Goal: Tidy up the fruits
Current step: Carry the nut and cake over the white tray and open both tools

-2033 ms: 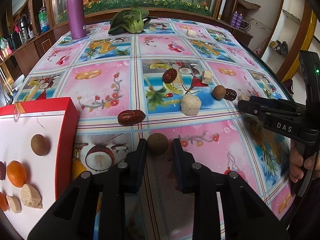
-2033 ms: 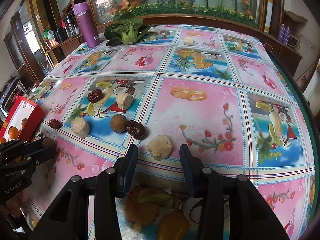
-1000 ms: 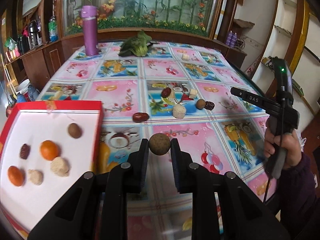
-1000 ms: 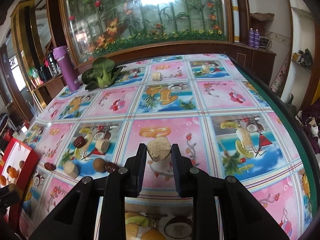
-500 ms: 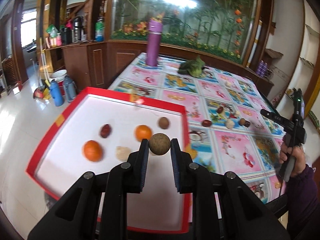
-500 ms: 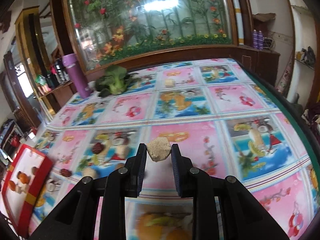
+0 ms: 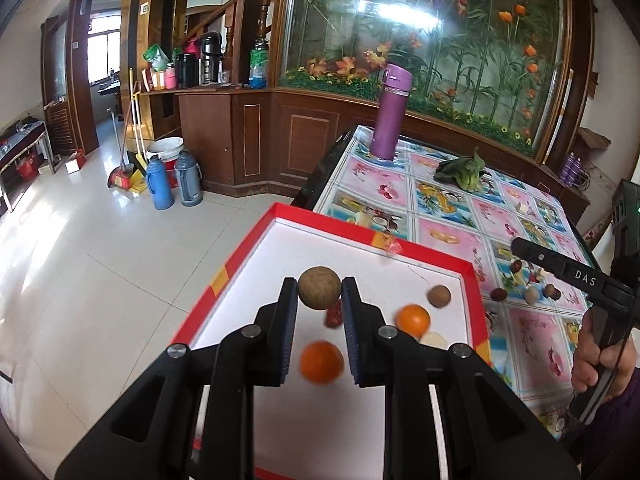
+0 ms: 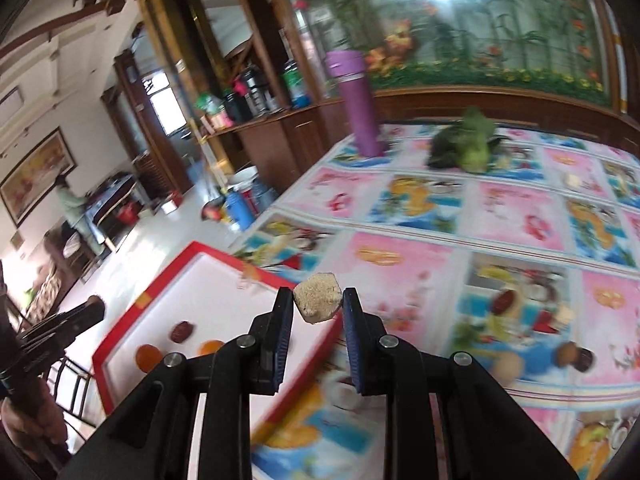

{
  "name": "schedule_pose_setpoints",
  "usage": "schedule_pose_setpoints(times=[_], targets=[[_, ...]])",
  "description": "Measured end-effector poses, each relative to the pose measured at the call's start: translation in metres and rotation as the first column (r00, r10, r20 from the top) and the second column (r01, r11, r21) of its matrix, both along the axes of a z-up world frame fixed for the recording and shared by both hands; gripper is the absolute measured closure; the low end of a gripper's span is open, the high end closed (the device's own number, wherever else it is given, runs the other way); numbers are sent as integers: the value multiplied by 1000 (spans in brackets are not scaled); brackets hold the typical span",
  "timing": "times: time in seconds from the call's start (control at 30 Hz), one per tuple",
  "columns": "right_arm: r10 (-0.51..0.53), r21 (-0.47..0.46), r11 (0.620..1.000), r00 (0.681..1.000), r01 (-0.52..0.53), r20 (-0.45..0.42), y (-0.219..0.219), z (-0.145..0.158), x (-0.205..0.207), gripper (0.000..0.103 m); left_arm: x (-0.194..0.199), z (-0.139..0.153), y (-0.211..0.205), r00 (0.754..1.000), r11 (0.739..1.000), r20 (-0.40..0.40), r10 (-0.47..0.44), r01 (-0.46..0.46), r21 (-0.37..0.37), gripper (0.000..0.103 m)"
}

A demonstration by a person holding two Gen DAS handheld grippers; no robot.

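Note:
My left gripper (image 7: 319,294) is shut on a round brown fruit (image 7: 319,287), held above the red-rimmed white tray (image 7: 256,227). In the tray lie two oranges (image 7: 322,362) (image 7: 413,319), a red date (image 7: 332,317), a brown fruit (image 7: 439,295) and a pale chunk (image 7: 433,338). My right gripper (image 8: 317,303) is shut on a beige crumbly chunk (image 8: 318,302), above the table by the tray's right rim (image 8: 256,272). More dates, brown fruits and chunks (image 8: 506,367) lie on the table at right.
The flowered tablecloth (image 8: 512,252) carries a purple flask (image 7: 390,112) and a leafy green vegetable (image 7: 460,170) at the far end. The tray overhangs the table's left edge above a tiled floor (image 7: 80,264). A hand (image 7: 596,360) holds the right gripper's handle.
Both grippers have swung left toward the tray with their loads. The left one with the brown fruit now hovers farther over the tray; the right one has come up beside its rim.

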State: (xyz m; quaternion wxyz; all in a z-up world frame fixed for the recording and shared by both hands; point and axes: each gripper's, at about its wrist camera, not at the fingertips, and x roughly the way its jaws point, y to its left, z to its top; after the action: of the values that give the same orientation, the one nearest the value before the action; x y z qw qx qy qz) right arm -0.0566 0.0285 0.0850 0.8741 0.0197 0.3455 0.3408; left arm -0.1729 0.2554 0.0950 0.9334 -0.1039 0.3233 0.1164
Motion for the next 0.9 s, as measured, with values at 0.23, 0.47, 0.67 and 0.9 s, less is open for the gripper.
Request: schedule_pose_setpoints(times=[0.23, 0.47, 0.67, 0.9], targets=[[121, -98, 987, 991, -126, -55, 79, -12, 1, 79, 38, -20, 17, 995, 998, -95, -14, 9, -59, 79], [135, -213, 963, 981, -162, -138, 122, -37, 7, 79, 59, -41, 25, 981, 996, -193, -15, -3, -93, 79], [130, -265, 946, 969, -184, -210, 136, -56, 15, 79, 65, -56, 32, 968, 992, -251, -12, -20, -123, 79], [126, -295, 937, 970, -186, -210, 141, -60, 12, 79, 66, -64, 36, 958, 990, -285, -1, -38, -132, 79]])
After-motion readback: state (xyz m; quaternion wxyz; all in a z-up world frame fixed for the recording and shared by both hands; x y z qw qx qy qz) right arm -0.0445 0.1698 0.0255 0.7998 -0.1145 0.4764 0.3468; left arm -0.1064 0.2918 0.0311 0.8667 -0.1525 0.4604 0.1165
